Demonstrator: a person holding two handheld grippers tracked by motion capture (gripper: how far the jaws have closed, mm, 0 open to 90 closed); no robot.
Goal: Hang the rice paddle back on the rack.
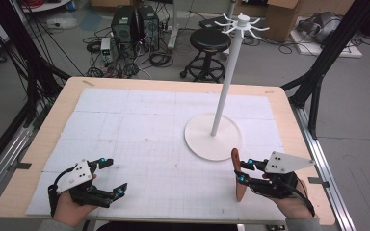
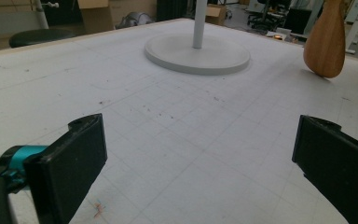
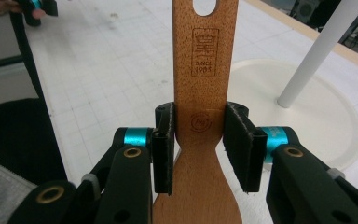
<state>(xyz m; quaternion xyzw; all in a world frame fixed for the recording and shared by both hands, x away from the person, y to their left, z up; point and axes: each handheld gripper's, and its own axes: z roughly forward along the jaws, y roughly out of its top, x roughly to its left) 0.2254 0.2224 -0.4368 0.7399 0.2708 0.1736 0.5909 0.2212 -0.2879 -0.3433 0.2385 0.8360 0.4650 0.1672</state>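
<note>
Right gripper (image 3: 199,140) clamps spatula (image 3: 204,70) by handle, blade apparently touching mat (image 1: 139,144). Left gripper (image 2: 200,154) wide, nothing between jaws. Stand (image 1: 213,142) just beyond spatula.

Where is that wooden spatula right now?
The wooden spatula stands upright in the right gripper at the table's near right, just in front of the white stand's round base.

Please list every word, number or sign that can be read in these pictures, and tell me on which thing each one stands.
"SINCE 1995": burned into the handle of the wooden spatula, under a small crest-like emblem; the last digits are not fully sharp.
A round stamp lower on the same handle, between the pads of the right gripper: too blurred to read.
The white stand, the table mat and the left gripper bear no text that I can see.
</note>
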